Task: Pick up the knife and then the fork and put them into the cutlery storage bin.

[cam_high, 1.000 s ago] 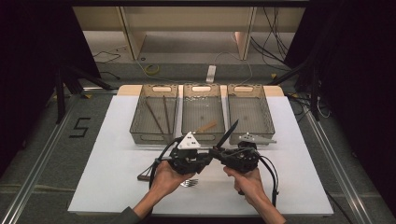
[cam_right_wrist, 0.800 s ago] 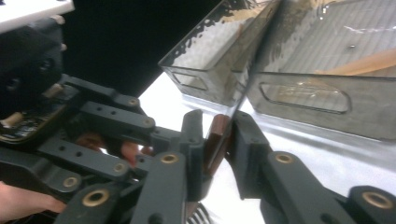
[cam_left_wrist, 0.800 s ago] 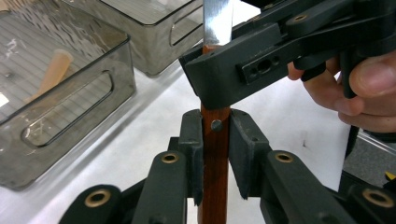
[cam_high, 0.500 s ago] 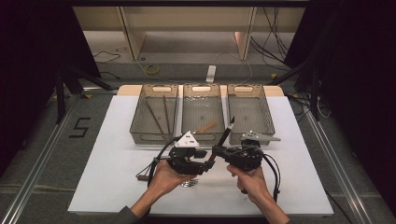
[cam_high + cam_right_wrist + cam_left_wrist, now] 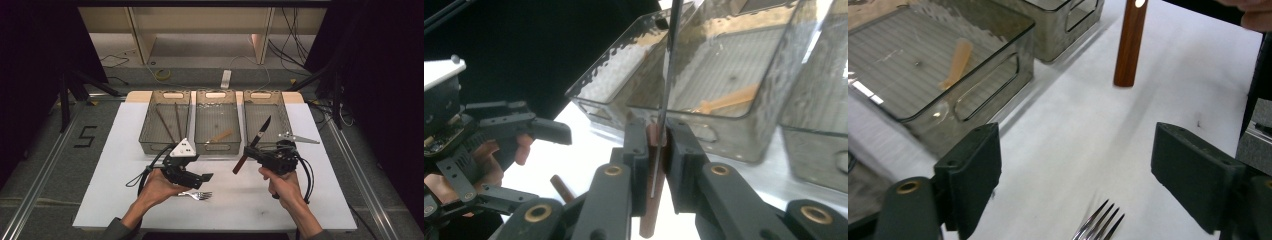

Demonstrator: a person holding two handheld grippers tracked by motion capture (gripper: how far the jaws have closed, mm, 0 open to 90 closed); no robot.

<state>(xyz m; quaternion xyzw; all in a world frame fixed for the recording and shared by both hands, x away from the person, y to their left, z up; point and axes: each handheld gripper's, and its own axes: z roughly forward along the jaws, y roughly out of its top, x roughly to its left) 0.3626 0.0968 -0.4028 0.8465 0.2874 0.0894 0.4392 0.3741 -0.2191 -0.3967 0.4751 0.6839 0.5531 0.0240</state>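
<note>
Nearest, on the white table (image 5: 125, 200): a fork (image 5: 196, 195) lying flat, tines to the right, just under the left gripper (image 5: 204, 177). In the left gripper view, fork tines (image 5: 1099, 223) below the gap, nothing between the pads. Left gripper jaws wide apart, having just been opening, held low over the table by the left hand (image 5: 159, 186), pointing right.

To the right, level with it: the right hand (image 5: 281, 181) gripping the right gripper (image 5: 254, 150), jaws narrow and clamped on a knife (image 5: 252, 145). Pinched at the top of the brown wooden handle, where it meets the blade. Knife tilted, handle end down and to the left, clear of the table, dark blade up and away toward the right tray (image 5: 280, 117). In the right gripper view, knife (image 5: 659, 150) upright between the two pads, blade edge-on. In the left gripper view, handle end (image 5: 1129, 45) hanging above the white surface, well apart from the open jaws.

Farther off: three clear trays side by side across the far half of the table. Left tray (image 5: 150, 135) holding dark chopsticks (image 5: 170, 122). Middle tray (image 5: 217, 146) holding a pale wooden piece (image 5: 220, 136). Knife tip over the near part of the right tray.
</note>
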